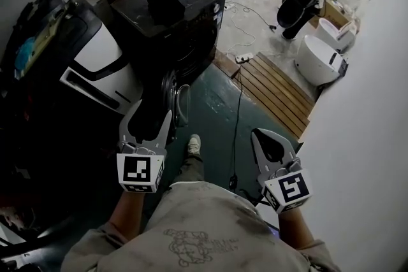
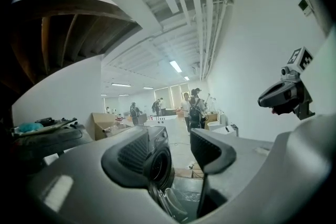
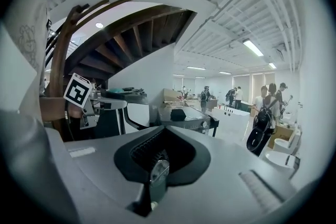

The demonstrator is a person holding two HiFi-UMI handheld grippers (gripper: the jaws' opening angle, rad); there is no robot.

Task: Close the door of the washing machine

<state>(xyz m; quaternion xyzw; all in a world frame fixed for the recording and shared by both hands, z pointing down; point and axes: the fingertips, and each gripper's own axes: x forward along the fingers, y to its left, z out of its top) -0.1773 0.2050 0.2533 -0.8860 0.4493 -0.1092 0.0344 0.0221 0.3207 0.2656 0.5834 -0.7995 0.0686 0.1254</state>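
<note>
My left gripper [image 1: 148, 118] has its jaws spread wide with only air between them. Looking along them, I see the washing machine's round opening framed in the gap. My right gripper [image 1: 262, 138] has its jaws pressed together on nothing and hangs off to the right over the floor, well apart from the machine.

As I judge it, the step in hand is getting the left gripper onto the door [image 1: 181, 102] to swing it shut. I wouldn't pinch it. Better to lay the outside of one jaw flat on the door's outer face, near the free edge away from the hinge, and push in one steady arc until the latch takes. Pushing close to the hinge would need more force and might skid off the curved glass.

The door stands open, swung out from the front of the black washing machine [image 1: 182, 16]. It is just ahead of the left gripper's tips and a little to their right. In the left gripper view it sits low, beneath the gap. It looks near but apart, though I can't be sure.
</note>
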